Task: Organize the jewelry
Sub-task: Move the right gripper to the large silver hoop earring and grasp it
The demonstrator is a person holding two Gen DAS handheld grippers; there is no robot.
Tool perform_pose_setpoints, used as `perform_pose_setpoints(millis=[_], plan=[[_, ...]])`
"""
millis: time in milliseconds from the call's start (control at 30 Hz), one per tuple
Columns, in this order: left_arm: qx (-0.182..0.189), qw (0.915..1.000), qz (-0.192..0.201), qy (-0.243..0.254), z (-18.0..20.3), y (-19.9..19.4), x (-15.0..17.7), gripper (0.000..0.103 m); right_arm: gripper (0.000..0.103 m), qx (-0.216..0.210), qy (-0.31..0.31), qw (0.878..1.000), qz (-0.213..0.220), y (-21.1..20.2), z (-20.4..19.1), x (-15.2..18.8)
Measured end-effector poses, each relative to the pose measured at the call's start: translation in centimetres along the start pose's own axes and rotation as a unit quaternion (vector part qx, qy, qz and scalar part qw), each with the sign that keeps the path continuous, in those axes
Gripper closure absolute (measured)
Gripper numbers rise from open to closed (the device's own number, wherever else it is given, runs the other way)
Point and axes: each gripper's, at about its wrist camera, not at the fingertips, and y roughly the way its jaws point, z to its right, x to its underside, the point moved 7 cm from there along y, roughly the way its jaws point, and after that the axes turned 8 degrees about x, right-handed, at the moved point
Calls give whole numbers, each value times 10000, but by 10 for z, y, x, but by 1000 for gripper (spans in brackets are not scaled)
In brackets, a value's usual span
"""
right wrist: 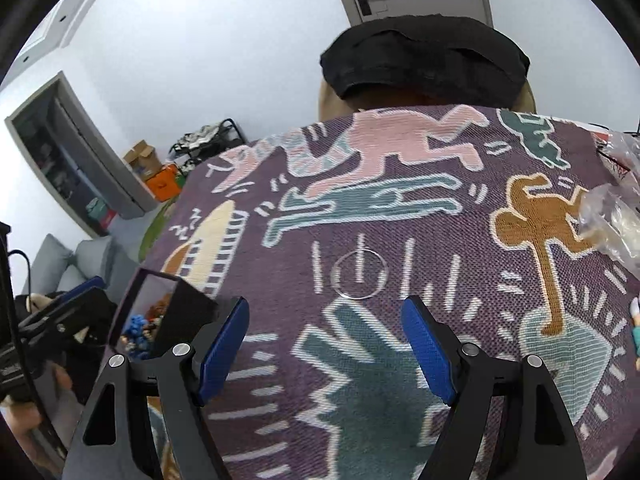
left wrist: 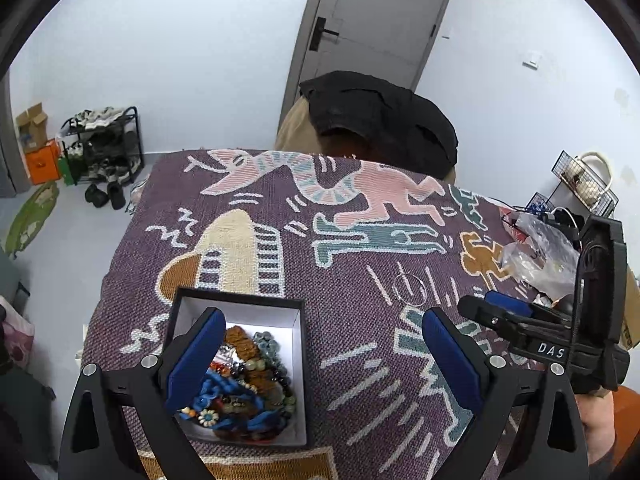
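Your right gripper (right wrist: 324, 344), fingers wide and empty, nears the thin ring (right wrist: 359, 275); flat on woven cloth (right wrist: 400, 400), it may slip.

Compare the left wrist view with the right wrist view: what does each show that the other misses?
Left wrist only: the full heap of beaded jewelry inside the open box, and the wire rack at right. Right wrist only: the grey sofa and the dark doorway at left. Both: the patterned blanket, the thin ring bangle lying on it, the black garment, the door, and both grippers open and empty.
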Motion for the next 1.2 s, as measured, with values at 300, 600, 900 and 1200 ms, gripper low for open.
perform_pose_setpoints(millis=[300, 600, 900, 1200], plan=[[-13, 9998, -170, -69, 1, 23, -2, 14, 50, 322, 110, 9988, -365, 38, 22, -3], [37, 9994, -167, -311, -19, 24, 1, 17, 54, 580, -38, 9963, -632, 71, 12, -13], [-54, 9988, -68, -485, -50, 13, 2, 16, 37, 1002, -398, 9897, -937, 95, -2, -17], [-74, 9984, -42, -566, -63, 7, 7, 16, 53, 1304, -914, 9817, -1048, 97, -10, -8]])
